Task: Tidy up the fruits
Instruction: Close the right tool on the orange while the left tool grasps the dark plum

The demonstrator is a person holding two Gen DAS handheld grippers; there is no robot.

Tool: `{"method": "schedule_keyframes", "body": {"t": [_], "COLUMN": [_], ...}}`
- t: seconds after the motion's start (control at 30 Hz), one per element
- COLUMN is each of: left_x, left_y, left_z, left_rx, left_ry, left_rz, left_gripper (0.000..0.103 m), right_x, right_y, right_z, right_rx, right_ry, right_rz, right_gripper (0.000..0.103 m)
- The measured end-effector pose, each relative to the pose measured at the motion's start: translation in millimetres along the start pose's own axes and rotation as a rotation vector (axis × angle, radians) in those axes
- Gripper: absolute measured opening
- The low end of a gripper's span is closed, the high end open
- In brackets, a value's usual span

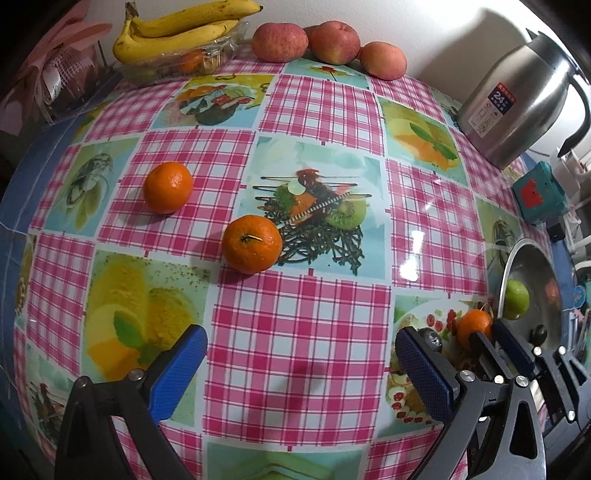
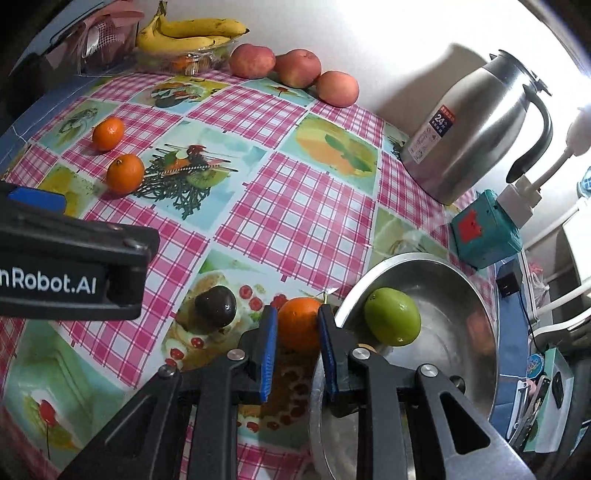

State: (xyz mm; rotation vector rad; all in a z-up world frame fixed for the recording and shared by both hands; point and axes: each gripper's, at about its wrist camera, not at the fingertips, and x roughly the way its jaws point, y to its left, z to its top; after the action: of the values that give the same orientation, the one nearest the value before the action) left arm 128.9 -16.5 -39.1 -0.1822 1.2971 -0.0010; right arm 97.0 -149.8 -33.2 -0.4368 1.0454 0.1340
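Right tongs (image 2: 297,332) clamped on mandarin (image 2: 298,325) at worktop (image 2: 295,206) edge beside steel bowl (image 2: 487,332). Judged light, soft-skinned, round: grip mid-girth, gently. Left tongs (image 1: 299,354) apart, empty.

The clear tray (image 1: 177,68) under the bananas (image 1: 177,29) holds fruit too blurred by plastic to identify. In the left wrist view, the steel bowl (image 1: 517,266) is cut off by the right edge, and the right gripper (image 1: 484,338) hides part of the orange (image 1: 474,325) it clamps. A reddish patch inside the bowl (image 2: 476,321) cannot be told from a reflection. The kettle's label (image 2: 434,136) print is too small to read.
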Motion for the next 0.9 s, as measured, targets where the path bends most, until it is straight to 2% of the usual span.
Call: {"method": "schedule_keyframes", "body": {"t": [0.2,0.37,0.67,0.73,0.9], "left_x": [9,21,22,22,22], "left_y": [-8,-26,-50,-56,-75], "left_z": [0,-1,-3,-4,-4], "left_rx": [-0.052,-0.042,0.031,0.046,0.052], "left_ry": [0.039,0.078,0.064,0.062,0.072], "left_rz": [-0.126,-0.176,-0.148,-0.139,-0.163], "left_gripper": [0.103,0.099,0.078,0.068,0.05], "right_x": [-2,-3,-4,-5,-5], "right_y": [-13,-15,-27,-29,-32], "right_z": [-1,-2,-6,-6,-8], "right_rx": [0.074,0.085,0.15,0.16,0.181], "right_ry": [0.001,0.001,-0.003,-0.003,-0.006], "right_rz": [0.066,0.087,0.174,0.189,0.218], "right_gripper": [0.016,0.017,0.016,0.016,0.015]}}
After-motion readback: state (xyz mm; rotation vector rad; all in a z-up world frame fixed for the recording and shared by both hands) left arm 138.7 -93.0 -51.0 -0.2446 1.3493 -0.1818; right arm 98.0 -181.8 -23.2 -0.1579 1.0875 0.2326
